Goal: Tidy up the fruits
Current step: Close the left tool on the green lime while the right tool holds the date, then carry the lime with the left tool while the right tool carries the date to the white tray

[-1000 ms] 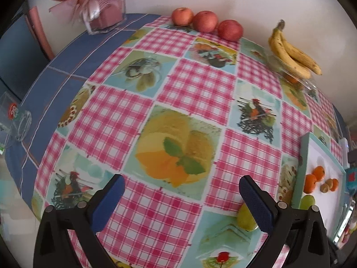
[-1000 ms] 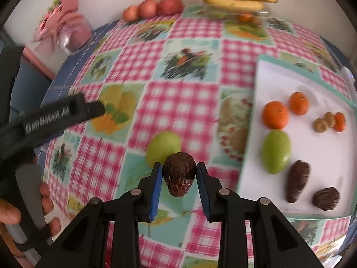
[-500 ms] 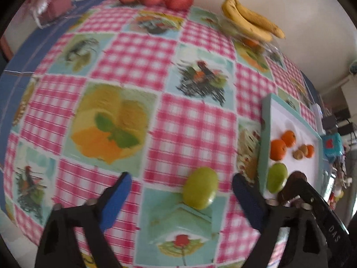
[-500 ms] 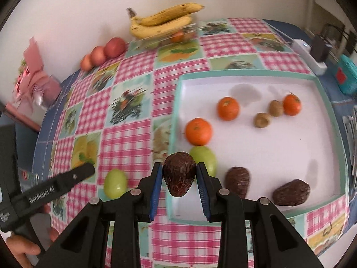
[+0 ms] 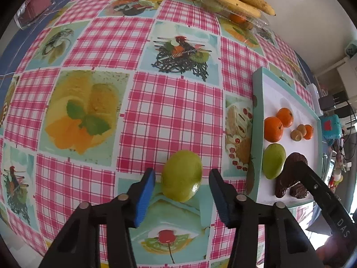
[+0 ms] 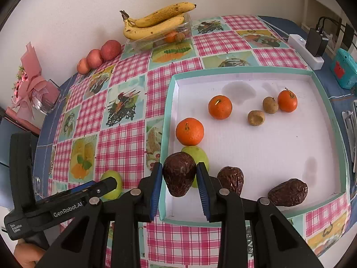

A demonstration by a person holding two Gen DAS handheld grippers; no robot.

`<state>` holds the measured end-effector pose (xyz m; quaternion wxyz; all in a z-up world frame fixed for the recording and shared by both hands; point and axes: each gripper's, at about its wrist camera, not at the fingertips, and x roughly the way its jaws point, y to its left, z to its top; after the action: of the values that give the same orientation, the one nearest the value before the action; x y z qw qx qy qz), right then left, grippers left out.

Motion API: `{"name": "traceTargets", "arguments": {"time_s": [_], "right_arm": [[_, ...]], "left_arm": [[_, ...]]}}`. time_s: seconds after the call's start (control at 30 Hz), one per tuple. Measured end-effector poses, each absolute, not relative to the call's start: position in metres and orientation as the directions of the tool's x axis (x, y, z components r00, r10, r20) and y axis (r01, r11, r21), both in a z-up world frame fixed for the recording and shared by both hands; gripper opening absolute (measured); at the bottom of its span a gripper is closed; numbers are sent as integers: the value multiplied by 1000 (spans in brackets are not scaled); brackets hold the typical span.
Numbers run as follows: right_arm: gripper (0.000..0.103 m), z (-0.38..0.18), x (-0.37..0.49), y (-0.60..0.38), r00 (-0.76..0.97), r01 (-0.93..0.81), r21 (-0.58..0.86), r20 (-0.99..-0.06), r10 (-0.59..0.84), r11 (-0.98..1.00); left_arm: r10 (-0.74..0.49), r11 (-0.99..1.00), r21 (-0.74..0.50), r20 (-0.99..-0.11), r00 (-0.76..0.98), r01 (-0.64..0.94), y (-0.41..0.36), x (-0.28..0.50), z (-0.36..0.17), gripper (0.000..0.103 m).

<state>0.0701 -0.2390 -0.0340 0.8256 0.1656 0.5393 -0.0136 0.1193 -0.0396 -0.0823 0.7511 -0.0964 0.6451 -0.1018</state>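
Note:
My left gripper (image 5: 181, 186) is open with its blue pads either side of a green mango (image 5: 181, 175) that lies on the checked tablecloth. My right gripper (image 6: 179, 178) is shut on a dark brown avocado (image 6: 178, 173) and holds it above the near left corner of the white tray (image 6: 245, 70). In the tray lie a second green mango (image 6: 202, 154), two more avocados (image 6: 231, 178), three oranges (image 6: 189, 131) and two small brown fruits (image 6: 256, 118). The left gripper also shows in the right wrist view (image 6: 104, 184).
Bananas (image 6: 156, 22) lie on a clear plastic box by the wall. Three red apples (image 6: 98, 55) sit beside them. A pink bouquet (image 6: 33, 89) stands at the far left. A power strip (image 6: 305, 49) and a teal box (image 6: 343, 69) are beyond the tray.
My left gripper has moved right and forward onto the loose mango and its jaws have narrowed around it. My right gripper has carried the avocado from beside the mango to over the tray.

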Motion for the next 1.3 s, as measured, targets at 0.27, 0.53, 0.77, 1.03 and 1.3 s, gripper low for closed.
{"name": "traceTargets", "arguments": {"time_s": [0.27, 0.53, 0.77, 1.03, 1.3], "right_arm": [[32, -35, 69, -242, 422, 202, 269, -892, 164, 942], [32, -30, 68, -243, 435, 201, 279, -884, 170, 939], [33, -24, 64, -255, 460, 236, 289, -874, 155, 928], [33, -21, 51, -303, 471, 400, 197, -882, -16, 895], [33, -21, 43, -331, 469, 467, 177, -880, -73, 867]], "left_arm": [[-261, 965, -256, -954, 150, 53, -46, 119, -82, 41], [-279, 960, -271, -937, 210, 66, -45, 118, -66, 41], [-345, 938, -314, -888, 305, 149, -58, 109, -31, 41], [-417, 890, -329, -867, 271, 317, -111, 93, -20, 41], [-430, 849, -315, -878, 210, 424, -157, 76, -24, 41]]}}
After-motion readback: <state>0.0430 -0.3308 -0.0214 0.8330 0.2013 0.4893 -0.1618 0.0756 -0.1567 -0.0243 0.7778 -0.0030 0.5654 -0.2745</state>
